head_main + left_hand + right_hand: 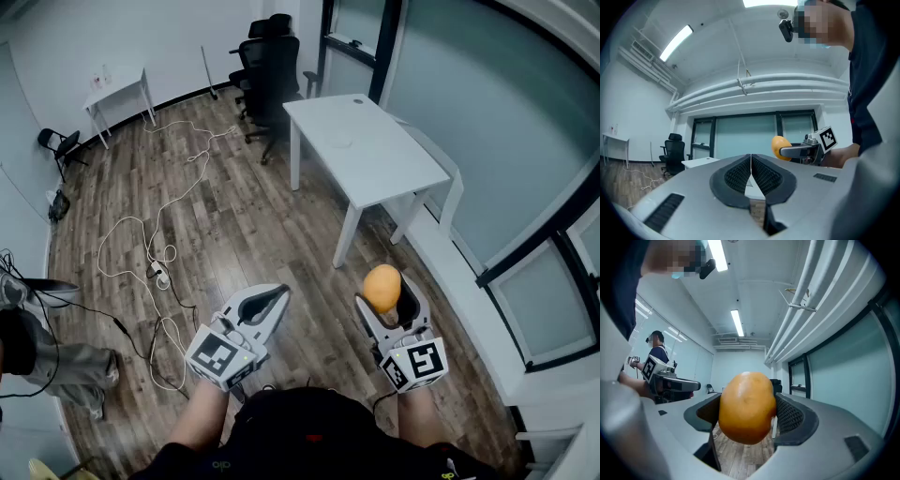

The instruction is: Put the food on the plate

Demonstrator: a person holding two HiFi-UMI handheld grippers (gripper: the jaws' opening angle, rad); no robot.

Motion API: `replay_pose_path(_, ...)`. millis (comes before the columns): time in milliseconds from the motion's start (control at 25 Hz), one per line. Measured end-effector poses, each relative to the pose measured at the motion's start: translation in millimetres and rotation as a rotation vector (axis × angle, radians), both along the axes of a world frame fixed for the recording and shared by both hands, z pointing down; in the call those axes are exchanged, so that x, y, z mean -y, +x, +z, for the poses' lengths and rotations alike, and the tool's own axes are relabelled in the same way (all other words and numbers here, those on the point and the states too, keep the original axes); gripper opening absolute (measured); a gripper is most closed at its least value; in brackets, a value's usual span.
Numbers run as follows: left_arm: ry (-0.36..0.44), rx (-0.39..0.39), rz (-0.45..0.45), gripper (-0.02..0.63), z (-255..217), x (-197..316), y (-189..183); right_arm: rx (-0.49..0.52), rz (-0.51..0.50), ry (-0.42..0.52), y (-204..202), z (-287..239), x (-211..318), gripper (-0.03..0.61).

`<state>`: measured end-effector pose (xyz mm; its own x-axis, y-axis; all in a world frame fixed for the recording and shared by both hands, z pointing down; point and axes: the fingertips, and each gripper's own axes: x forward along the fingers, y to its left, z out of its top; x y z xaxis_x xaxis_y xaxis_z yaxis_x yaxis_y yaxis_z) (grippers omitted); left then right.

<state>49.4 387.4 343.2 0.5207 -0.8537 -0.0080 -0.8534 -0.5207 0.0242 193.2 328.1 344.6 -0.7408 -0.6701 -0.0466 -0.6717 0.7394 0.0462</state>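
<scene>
My right gripper (382, 289) is shut on an orange, egg-shaped piece of food (382, 287), held well above the wooden floor. In the right gripper view the food (747, 407) fills the gap between the two dark ribbed pads (788, 414). My left gripper (278, 297) is shut and empty, its pads (740, 174) pressed together. The left gripper view shows the right gripper with the food (779, 146) to its right. No plate shows in any view.
A white table (366, 150) stands ahead, beside a glass wall. Black office chairs (270, 66) sit behind it and a small white desk (117, 94) at the far left. Cables (155, 253) trail over the wooden floor. A person's leg (47, 361) is at the left edge.
</scene>
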Motion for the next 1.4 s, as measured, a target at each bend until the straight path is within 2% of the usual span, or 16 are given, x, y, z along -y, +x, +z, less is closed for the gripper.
replay_pose_path(560, -0.011, -0.015, -0.029, 0.023, 13.1, 9.3, -34.8, -0.014, 0.006, 0.001, -27.3, 4.4, 13.7, 0.359)
replay_pose_path(760, -0.018, -0.019, -0.023, 0.023, 18.0, 11.8, -65.2, 0.0, 0.031, -0.009, -51.0, 5.9, 20.0, 0.359)
replay_pose_path(1040, -0.039, -0.023, 0.015, 0.023, 35.7, 16.3, -114.5, -0.007, 0.065, 0.033, -100.0, 12.2, 16.8, 0.359)
replay_pose_path(1200, -0.052, -0.031, 0.03, 0.023, 41.6, 38.5, -131.7, -0.009, 0.087, 0.039, -112.2, 10.7, 39.4, 0.359)
replay_pose_path(1400, -0.07, -0.003, 0.013, 0.023, 41.8, 79.4, -135.5, 0.009, 0.092, 0.036, -110.3, 13.8, 79.8, 0.359)
